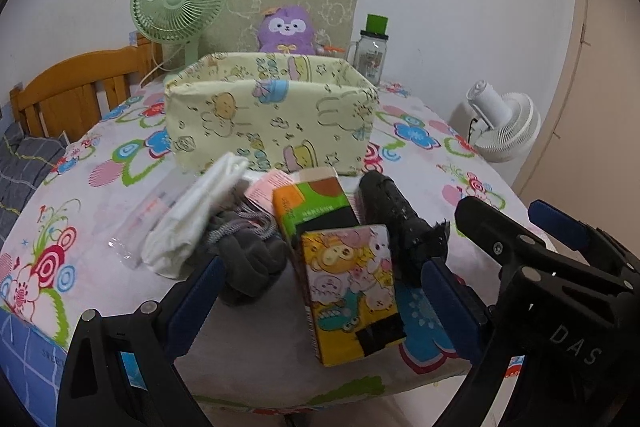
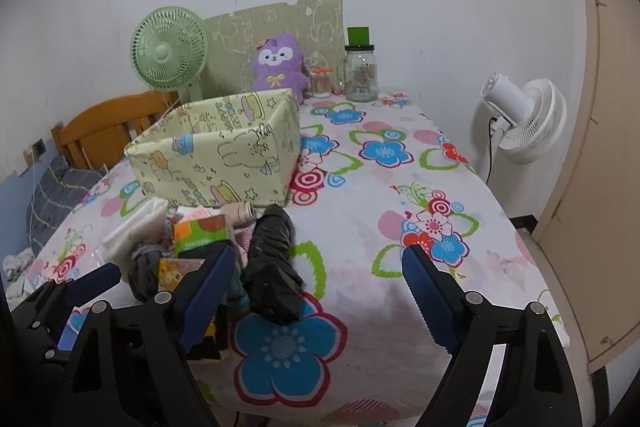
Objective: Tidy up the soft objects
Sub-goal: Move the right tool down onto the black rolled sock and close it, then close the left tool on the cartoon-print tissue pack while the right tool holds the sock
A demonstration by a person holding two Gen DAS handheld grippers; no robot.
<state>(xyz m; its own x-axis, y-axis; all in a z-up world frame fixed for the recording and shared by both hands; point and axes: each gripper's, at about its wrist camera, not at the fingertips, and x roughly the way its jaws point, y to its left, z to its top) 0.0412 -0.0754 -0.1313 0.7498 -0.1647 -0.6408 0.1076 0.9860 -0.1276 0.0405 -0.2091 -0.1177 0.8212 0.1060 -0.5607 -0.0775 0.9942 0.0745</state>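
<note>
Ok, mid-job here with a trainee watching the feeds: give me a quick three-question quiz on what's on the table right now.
1. True or false: the yellow fabric box already holds the grey sock.
2. Which item stands upright nearest the left gripper? A) cartoon tissue pack B) glass jar C) green fan
3. Fill in: beside the jar, against the back wall, sits a purple ____.

Key:
1. False; the sock lies on the tablecloth in front of the box.
2. A.
3. Plush toy.
</note>
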